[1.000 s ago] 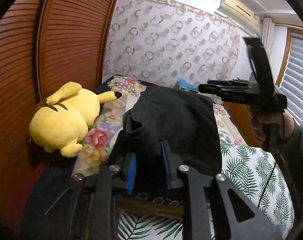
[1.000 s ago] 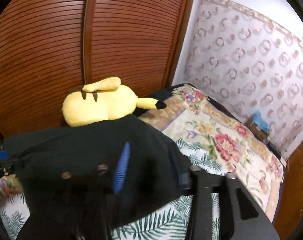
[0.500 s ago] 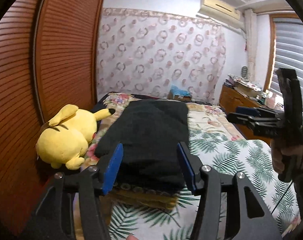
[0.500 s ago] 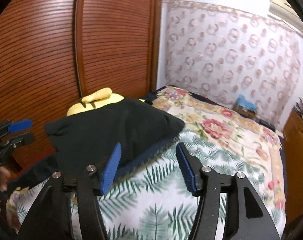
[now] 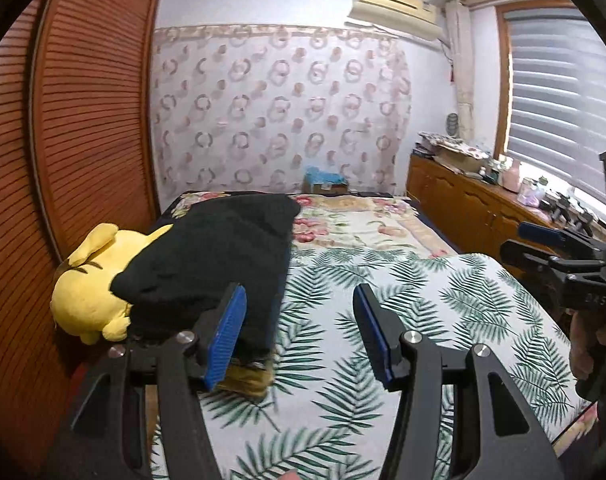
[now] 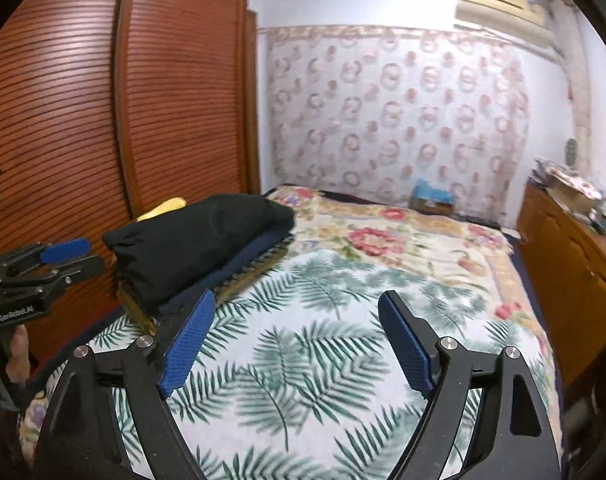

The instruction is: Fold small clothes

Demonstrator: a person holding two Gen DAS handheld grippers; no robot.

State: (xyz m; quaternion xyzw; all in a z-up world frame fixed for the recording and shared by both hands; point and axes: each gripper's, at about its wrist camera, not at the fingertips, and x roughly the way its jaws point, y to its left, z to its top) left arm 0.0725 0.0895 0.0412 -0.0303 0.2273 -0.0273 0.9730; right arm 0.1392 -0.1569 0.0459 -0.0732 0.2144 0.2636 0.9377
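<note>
My left tongs (image 5: 299, 332) are spread wide w/ nothing between the blue pads, hanging just above the palm-leaf sheet (image 5: 403, 288) on the bed, and my right tongs (image 6: 293, 340) are equally wide and empty over the same sheet. The folded black garment (image 6: 199, 240) sits on top of a small stack of folded clothes (image 6: 239, 272) near the bed's left edge, by the louvred wardrobe doors (image 6: 63, 120), apart from both tongs. A yellow plush toy (image 5: 91, 292) lies just behind the stack, partly hidden by the garment.
</note>
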